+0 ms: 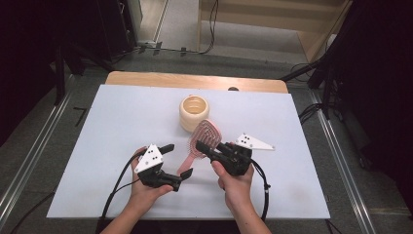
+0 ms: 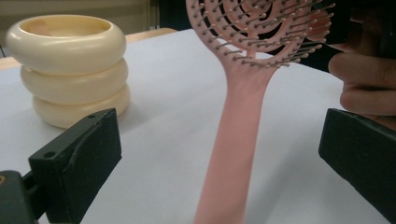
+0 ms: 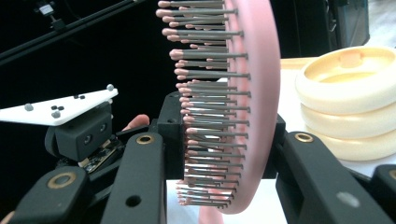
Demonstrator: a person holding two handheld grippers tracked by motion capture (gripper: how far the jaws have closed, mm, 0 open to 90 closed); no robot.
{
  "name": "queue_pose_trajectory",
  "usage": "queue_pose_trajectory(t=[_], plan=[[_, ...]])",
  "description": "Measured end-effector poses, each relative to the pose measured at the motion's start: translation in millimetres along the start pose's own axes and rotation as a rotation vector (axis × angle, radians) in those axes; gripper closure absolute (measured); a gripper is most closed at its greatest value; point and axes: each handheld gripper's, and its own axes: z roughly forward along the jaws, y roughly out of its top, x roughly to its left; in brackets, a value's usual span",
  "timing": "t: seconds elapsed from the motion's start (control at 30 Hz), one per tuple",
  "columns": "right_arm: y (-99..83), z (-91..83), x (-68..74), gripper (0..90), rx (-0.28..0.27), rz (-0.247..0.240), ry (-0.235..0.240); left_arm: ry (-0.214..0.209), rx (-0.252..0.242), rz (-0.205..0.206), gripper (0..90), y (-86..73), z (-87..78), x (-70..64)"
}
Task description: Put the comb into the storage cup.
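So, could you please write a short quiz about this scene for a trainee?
1. True or false: the right tool grips the pink hairbrush by its head.
2. Which stands beside the brush head? A) cream ringed holder B) glass jar
3. Fill in: the left tool is ____, with the brush handle between its jaws, untouched.

Key: 1 true; 2 A; 3 open.
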Motion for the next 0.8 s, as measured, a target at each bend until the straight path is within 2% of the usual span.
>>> queue_pose_trajectory(t=[0.1, 0.27, 0.53, 0.8], plan=[[1.2, -2.1, -0.2, 62.4, -0.003, -0.002, -0.001, 0.008, -0.008, 0.014, 0.0, -2.9, -5.2, 2.4], [3.5, -4.8, 0.2, 62.4, -0.01, -0.03, -0.006, 0.028, -0.015, 0.008, 0.0, -7.1, -13.8, 9.5], [4.5, -7.3, -0.9, 62.6, -0.012, -0.038, -0.017, 0.07, -0.01, 0.018, 0.0, -11.9, -28.1, 19.4], [5.8, -9.2, -2.8, 62.7, -0.016, -0.04, -0.022, 0.113, -0.005, 0.011, 0.0, -21.4, -46.1, 31.1]])
